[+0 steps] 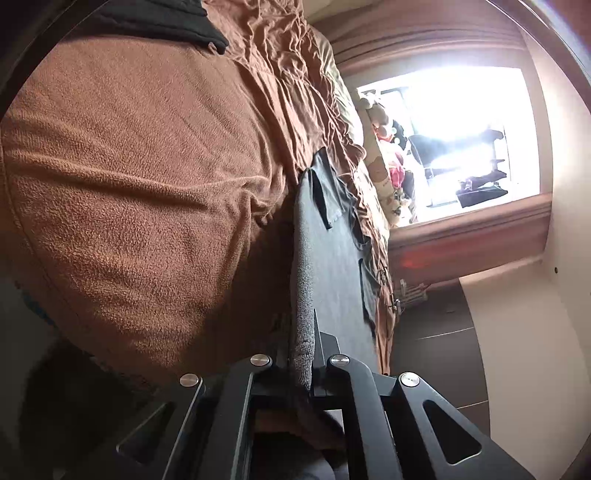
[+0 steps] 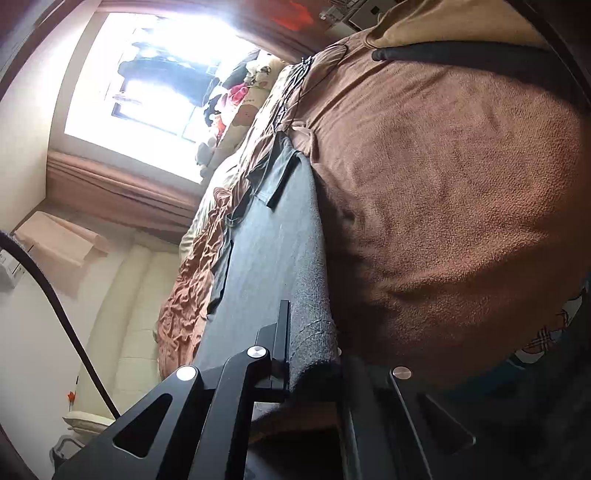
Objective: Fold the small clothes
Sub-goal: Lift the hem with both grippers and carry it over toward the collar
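Lengthwise, grey garment point(image 1: 325, 258) toward window point(image 1: 461, 136)

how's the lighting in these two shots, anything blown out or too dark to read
Left wrist view: the window is blown out to white, the brown blanket is evenly lit, and the left gripper is dim. Right wrist view: the window again glares white, and the grey garment is readable but shadowed near the right gripper.

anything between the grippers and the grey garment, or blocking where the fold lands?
Nothing between: the left hand-held gripper and right hand-held gripper are both shut on the grey garment edge. The brown blanket beside it looks bare near the garment; a black item lies farther off.
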The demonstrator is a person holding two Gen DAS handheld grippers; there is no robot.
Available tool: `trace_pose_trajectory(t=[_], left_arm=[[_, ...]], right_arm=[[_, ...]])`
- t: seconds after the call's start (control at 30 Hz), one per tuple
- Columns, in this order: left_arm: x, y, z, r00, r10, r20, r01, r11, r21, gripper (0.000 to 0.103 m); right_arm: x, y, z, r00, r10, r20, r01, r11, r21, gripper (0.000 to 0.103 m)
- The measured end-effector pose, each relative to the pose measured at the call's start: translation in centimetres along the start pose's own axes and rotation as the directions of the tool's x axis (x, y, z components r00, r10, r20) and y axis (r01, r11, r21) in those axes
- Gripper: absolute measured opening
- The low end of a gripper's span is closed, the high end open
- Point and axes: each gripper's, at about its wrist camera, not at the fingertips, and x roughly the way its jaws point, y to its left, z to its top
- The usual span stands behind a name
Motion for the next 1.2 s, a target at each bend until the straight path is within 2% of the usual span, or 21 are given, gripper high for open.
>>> trace_pose_trajectory(t=[0.33, 0.77, 1.2], left_arm=[[-4.1, -1.5, -0.3, 0.996, -0.079, 0.041, 0.079, 0.997, 0.006, 0.004], [-10.3, -2.8, -3.0, 0.986, -0.147, 0.077, 0.143, 0.988, 0.056, 0.004], [-15.6, -2.9, -6.0, 0.967, -0.236, 0.099, 0.226, 0.969, 0.103, 0.004]], right_arm=[[-3.7, 0.2, -1.0, 0.998, 0.059, 0.028, -0.058, 0.997, -0.05, 0.0], [-8.3, 1.1, -3.2, 0.992, 0.121, 0.042, -0.116, 0.987, -0.114, 0.0], [-13.0, 0.6, -5.8, 0.986, 0.159, 0.051, -0.147, 0.972, -0.182, 0.0]])
